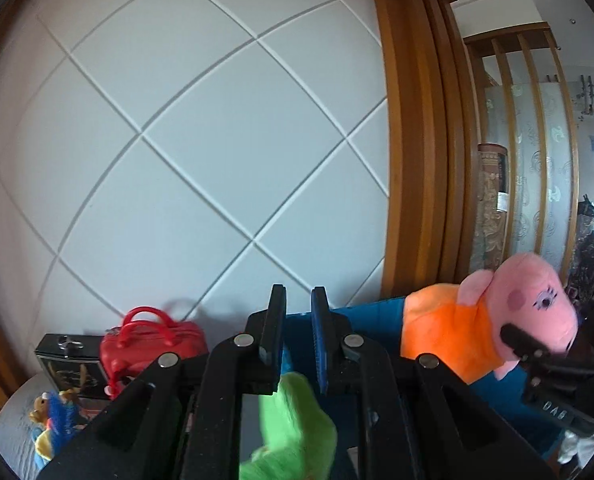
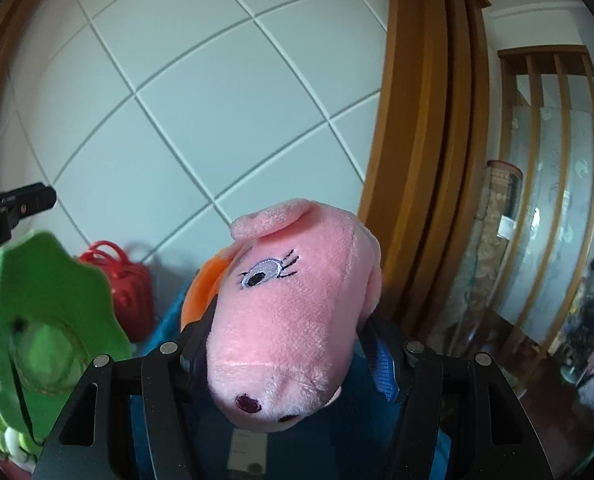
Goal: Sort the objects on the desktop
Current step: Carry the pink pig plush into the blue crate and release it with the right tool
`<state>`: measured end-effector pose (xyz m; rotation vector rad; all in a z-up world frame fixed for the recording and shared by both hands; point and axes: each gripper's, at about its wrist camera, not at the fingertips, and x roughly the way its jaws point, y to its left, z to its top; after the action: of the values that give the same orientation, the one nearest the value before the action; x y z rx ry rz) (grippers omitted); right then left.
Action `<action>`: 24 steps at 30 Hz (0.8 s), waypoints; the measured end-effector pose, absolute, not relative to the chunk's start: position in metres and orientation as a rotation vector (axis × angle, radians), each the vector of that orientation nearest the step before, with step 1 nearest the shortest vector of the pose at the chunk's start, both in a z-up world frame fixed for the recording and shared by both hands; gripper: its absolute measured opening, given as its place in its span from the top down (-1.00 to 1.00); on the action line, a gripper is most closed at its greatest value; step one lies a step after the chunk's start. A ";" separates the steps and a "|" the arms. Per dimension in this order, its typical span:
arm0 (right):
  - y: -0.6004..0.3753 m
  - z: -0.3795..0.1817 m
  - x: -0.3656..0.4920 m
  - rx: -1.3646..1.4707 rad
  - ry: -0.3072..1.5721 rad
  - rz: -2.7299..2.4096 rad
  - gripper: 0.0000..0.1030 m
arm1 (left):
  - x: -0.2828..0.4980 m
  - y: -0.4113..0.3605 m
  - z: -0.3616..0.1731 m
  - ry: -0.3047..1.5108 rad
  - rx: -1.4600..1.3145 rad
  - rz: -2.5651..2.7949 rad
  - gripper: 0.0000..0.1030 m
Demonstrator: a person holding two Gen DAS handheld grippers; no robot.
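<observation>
Left wrist view: faint "DA8" marking on right hand-held gripper [image 1: 537, 354].

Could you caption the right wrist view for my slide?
Right gripper clamps a pink pig plush by its head, green plush alongside.

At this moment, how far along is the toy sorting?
Nothing visibly sorted yet. In hand: the right gripper clamps the pink pig plush by its head, and the left gripper is shut on a green plush, both held up before the blue bin. Left: the red handbag, black box and small colourful toy by the wall.
</observation>
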<state>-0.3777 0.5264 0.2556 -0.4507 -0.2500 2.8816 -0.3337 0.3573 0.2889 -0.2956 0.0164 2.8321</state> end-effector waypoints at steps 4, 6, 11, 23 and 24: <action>0.568 0.236 -0.397 -0.549 -0.244 2.838 -0.23 | -0.358 0.424 0.291 0.051 -0.358 2.758 0.75; 0.586 0.217 -0.420 -0.618 -0.237 2.833 -0.23 | -0.372 0.459 0.279 0.069 -0.434 2.715 0.75; 0.619 0.170 -0.452 -0.832 -0.226 2.805 -0.23 | -0.406 0.511 0.221 0.186 -0.714 2.690 0.75; 0.643 0.133 -0.460 -1.010 -0.290 2.746 -0.49 | -0.403 0.496 0.157 0.238 -0.925 2.656 0.73; 0.637 0.134 -0.458 -1.006 -0.297 2.747 -0.56 | -0.398 0.493 0.158 0.244 -0.925 2.662 0.70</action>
<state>-0.4581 0.6366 0.1341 -1.0060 -0.2969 2.7466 -0.3984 0.4933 0.1584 -0.9255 0.2441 2.6625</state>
